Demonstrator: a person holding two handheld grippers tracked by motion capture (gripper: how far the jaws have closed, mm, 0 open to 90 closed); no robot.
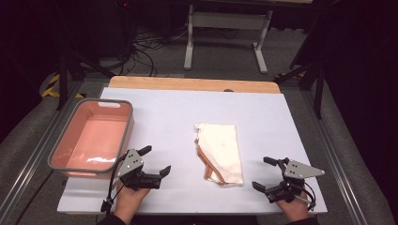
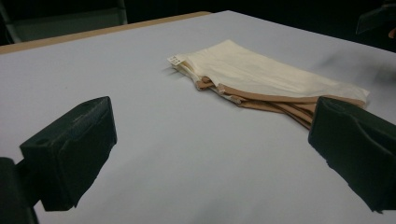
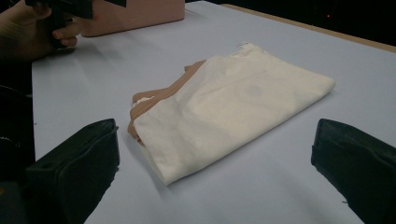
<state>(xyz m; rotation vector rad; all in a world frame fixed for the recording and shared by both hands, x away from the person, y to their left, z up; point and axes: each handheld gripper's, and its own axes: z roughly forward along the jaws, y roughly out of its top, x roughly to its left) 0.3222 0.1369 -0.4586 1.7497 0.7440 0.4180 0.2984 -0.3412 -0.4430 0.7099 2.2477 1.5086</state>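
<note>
Folded cream cloth lying mid-table, long axis running near-to-far, tan layers peeking out along its left edge, squarely between the left gripper and the right gripper. Both sets of jaws spread wide and empty (nothing pinched on either side), resting low at the near edge, each just off the cloth's near corner, left looking about as close as right. Pink basin sitting far-left beside the left hand, apart from the cloth, with bare white table between and nothing blocking either approach.

pink bin, white table cover, metal stand
</note>
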